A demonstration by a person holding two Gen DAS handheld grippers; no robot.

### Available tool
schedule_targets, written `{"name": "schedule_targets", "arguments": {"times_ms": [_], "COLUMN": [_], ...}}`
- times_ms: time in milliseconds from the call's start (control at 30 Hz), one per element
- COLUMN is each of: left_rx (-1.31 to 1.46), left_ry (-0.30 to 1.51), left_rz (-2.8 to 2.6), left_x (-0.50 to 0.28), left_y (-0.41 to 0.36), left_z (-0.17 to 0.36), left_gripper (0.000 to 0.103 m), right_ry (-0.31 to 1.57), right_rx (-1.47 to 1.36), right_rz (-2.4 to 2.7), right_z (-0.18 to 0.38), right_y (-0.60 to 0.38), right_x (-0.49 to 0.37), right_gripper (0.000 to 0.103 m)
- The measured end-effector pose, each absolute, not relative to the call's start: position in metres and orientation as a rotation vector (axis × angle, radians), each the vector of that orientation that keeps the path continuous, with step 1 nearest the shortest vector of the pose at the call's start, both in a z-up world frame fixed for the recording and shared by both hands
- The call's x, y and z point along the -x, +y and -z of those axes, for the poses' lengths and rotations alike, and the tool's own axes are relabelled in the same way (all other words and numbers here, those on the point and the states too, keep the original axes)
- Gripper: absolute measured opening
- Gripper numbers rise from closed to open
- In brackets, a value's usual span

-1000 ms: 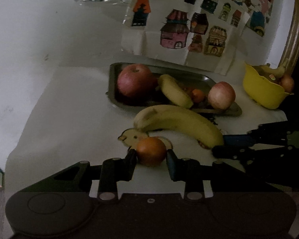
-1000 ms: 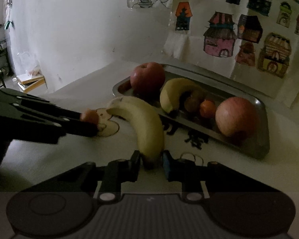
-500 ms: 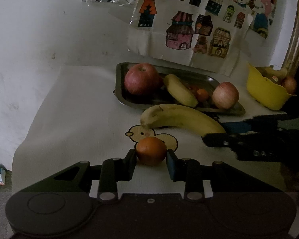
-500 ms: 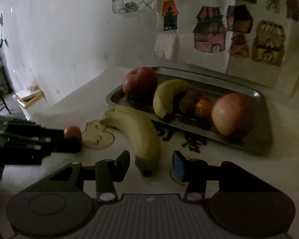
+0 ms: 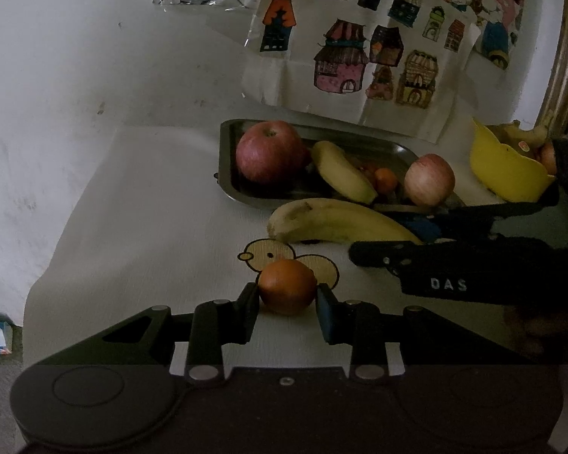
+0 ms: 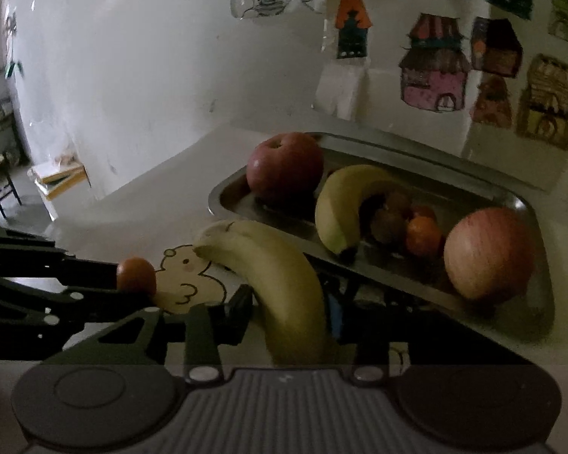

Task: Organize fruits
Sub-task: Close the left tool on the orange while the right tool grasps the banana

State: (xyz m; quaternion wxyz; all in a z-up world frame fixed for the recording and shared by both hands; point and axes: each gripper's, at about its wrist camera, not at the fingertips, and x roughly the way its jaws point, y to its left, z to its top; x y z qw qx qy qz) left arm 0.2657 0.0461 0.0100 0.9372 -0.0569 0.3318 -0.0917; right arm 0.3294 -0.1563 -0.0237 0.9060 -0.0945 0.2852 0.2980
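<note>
Holding: left hand-held gripper [image 5: 287, 312] clenched on orange [image 5: 287, 286]
Closing: right hand-held gripper [image 6: 289, 312] jaws around banana [image 6: 280, 283] on bench [image 5: 151, 227]

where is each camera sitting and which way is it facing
Left wrist: on the left gripper, looking along its fingers over the small orange fruit between them toward the dark metal tray; the right gripper crosses at right.
Right wrist: on the right gripper, its jaws closing around the loose yellow banana, facing the tray; the left gripper enters at left.
Both share tray, banana, orange fruit.
</note>
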Motion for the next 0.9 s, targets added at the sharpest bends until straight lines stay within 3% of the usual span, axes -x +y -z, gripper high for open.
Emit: {"name": "schedule_targets", "arguments": {"times_ms": [367,600,900], "left_rx": [0.119,0.107,0.085], "left_ry": [0.669,0.656,0.662], "left_rz": [0.19,0.177,0.173], "left_x": [-0.261,-0.269,-0.264], "left_y": [0.045,0.043,0.037], "left_z": [-0.008,-0.007,-0.009], "left_gripper": [0.036,0.038,0.035], "right_ry": [0.618,0.604,0.584], "right_rx": [0.226,0.203,0.167], "right_rz": [-0.619,-0.621,-0.617], "right_z": [0.018,0.021,0.024], "right_y": [-0.166,-0.157,-0.164], "right_x": [-0.305,-0.317,-0.305], "right_gripper": [0.039,0.046,0.039]}}
